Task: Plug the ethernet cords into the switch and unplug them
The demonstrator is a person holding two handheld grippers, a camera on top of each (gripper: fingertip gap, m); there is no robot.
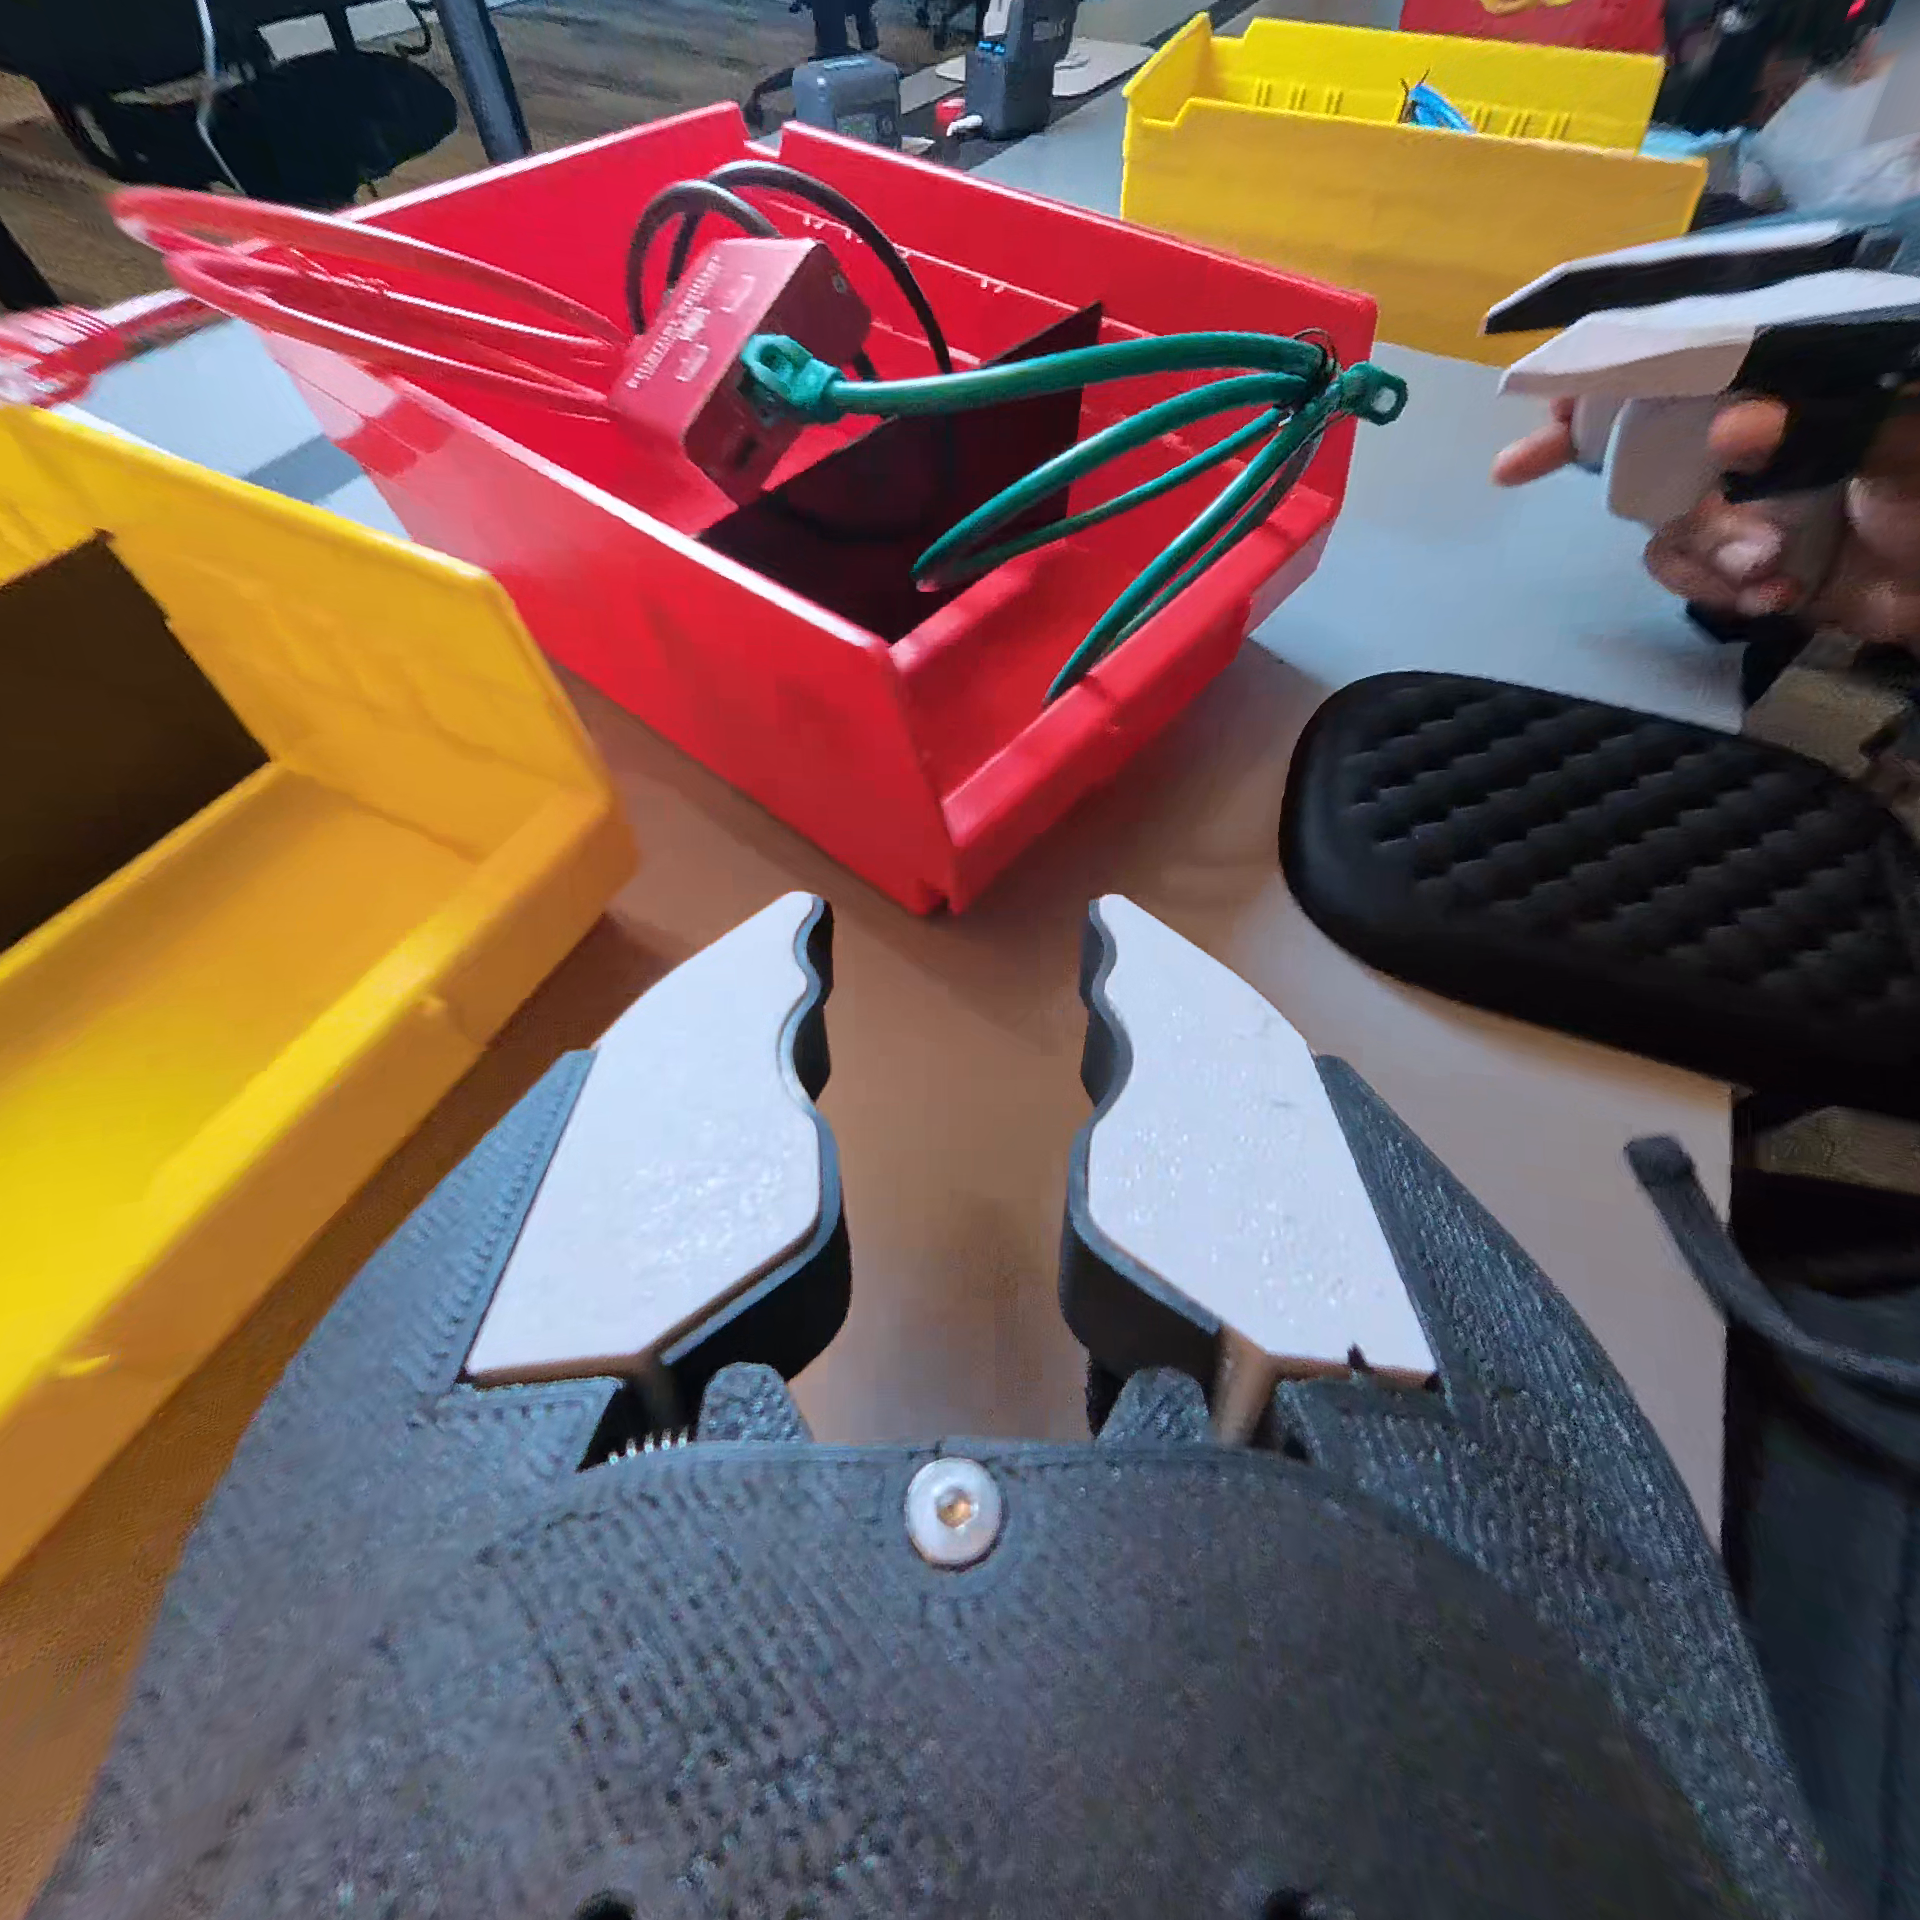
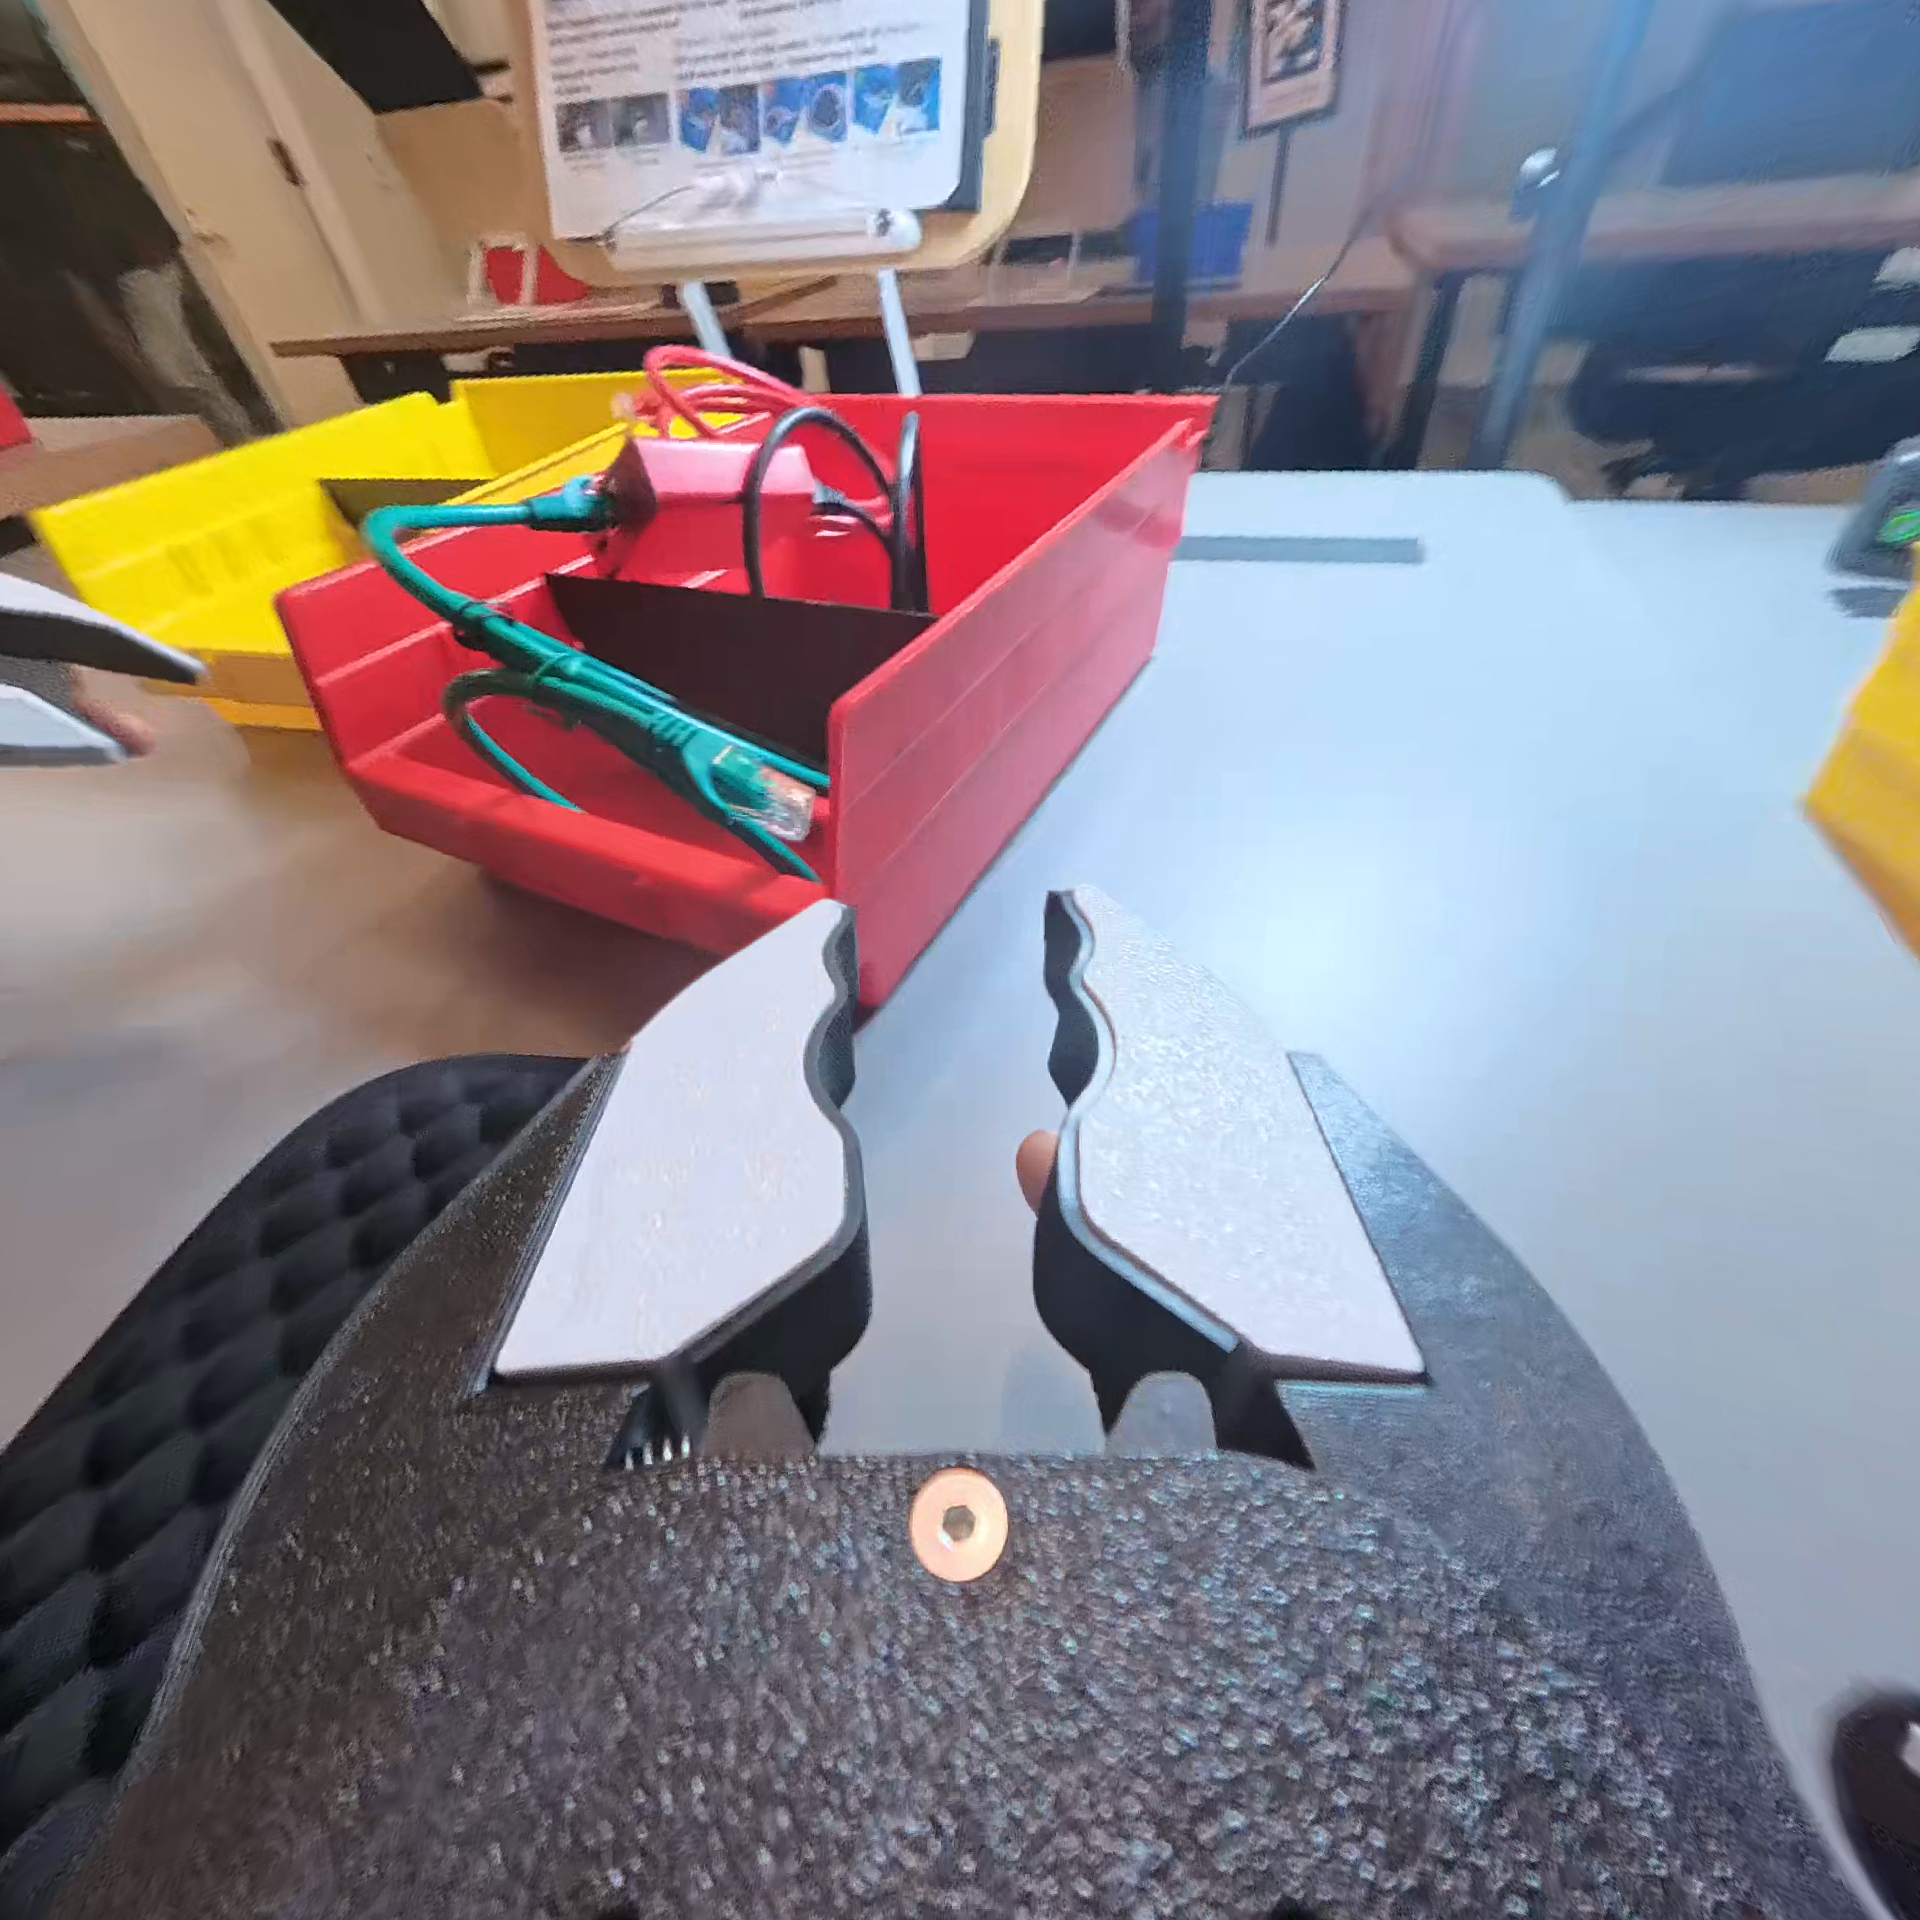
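A red switch [image 1: 727, 343] sits tilted inside a red bin [image 1: 790, 665]. A green ethernet cord [image 1: 1091, 416] has one end plugged into the switch and drapes over the bin's rim. A red cord [image 1: 364, 301] loops out to the left and a black cord [image 1: 810, 197] arcs behind. In the right wrist view the switch [image 2: 717, 488] shows with the green cord's [image 2: 582, 665] free plug [image 2: 769, 795] lying in the bin [image 2: 997, 665]. My left gripper [image 1: 956, 925] is open and empty, just short of the bin. My right gripper [image 2: 951, 914] is open and empty beside the bin's corner.
A yellow bin [image 1: 260, 935] stands at the left, another yellow bin [image 1: 1403, 177] at the back right. A black mesh chair armrest [image 1: 1600, 862] lies at the right. The right gripper, held by a hand [image 1: 1766, 540], shows in the left wrist view. A stand with a poster [image 2: 769, 114] is behind. My hands' fingertips stand some 25 cm from each other. The switch [image 2: 717, 488] is about 20 cm from both grippers' fingertips.
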